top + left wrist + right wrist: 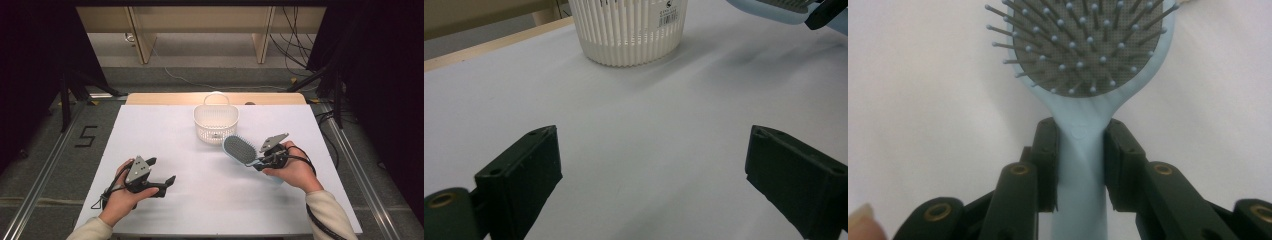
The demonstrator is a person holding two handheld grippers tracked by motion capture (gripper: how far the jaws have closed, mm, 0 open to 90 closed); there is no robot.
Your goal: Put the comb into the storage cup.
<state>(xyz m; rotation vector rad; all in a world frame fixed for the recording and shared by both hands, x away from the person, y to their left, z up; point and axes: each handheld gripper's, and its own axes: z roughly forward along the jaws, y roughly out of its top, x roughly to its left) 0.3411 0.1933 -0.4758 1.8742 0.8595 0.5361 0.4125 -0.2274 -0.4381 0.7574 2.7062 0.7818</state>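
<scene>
A light blue hairbrush with a grey bristle pad is held above the white table, its head pointing toward the white basket. My right gripper is shut on its handle; in the right gripper view the pads squeeze the handle just below the brush head. My left gripper rests low at the front left, open and holding nothing. In the left gripper view its jaws stand wide apart over bare table, with the basket ahead and the brush's edge at the top right.
The white table cover spreads around both hands, with a wooden strip along its far edge. Beyond stand table legs and cables on the floor. Dark curtains flank both sides.
</scene>
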